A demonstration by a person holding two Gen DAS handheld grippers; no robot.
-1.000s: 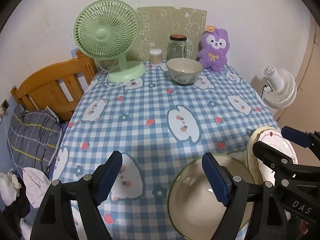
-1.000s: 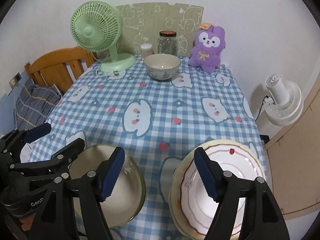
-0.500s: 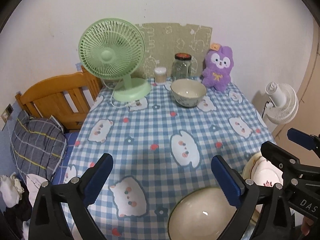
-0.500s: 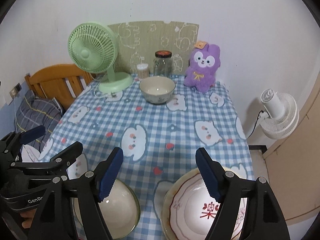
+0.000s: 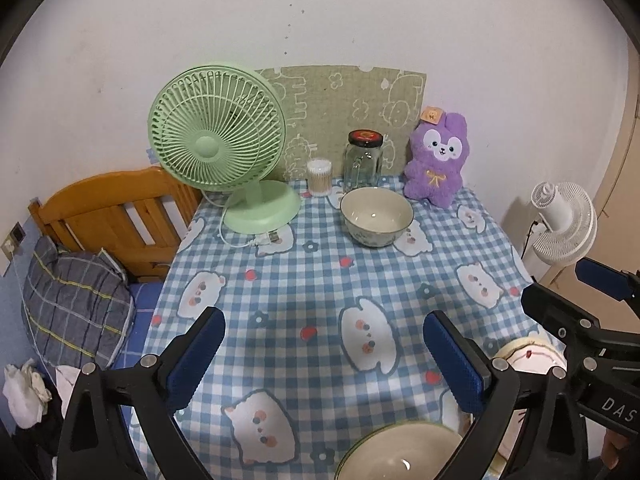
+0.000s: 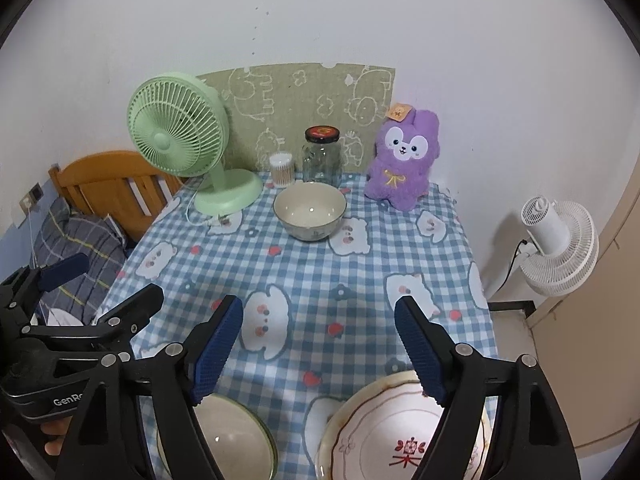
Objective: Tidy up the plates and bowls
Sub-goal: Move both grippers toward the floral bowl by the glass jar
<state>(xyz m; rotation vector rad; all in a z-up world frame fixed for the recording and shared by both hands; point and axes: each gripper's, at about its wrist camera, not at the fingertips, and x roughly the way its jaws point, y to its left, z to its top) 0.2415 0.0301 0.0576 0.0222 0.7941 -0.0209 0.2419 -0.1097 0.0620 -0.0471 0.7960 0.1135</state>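
Observation:
A cream bowl with a green rim (image 5: 400, 454) (image 6: 230, 438) sits at the table's near edge, below my open, empty left gripper (image 5: 324, 360). A stack of white plates with red trim (image 6: 400, 436) (image 5: 532, 364) lies at the near right, below my open, empty right gripper (image 6: 320, 348). A second, patterned bowl (image 5: 377, 216) (image 6: 310, 210) stands far back near the wall. Both grippers hover above the near end of the checked tablecloth (image 5: 320, 280) (image 6: 320, 272).
At the back stand a green desk fan (image 5: 224, 148), a cotton swab tub (image 5: 319, 176), a glass jar (image 5: 363, 158) and a purple plush (image 5: 436, 164). A wooden bed frame (image 5: 116, 216) is left of the table, a white floor fan (image 5: 560, 224) right.
Both grippers have risen and pulled back from the table; the near bowl and plates have slid toward the bottom of each view. Both stay open.

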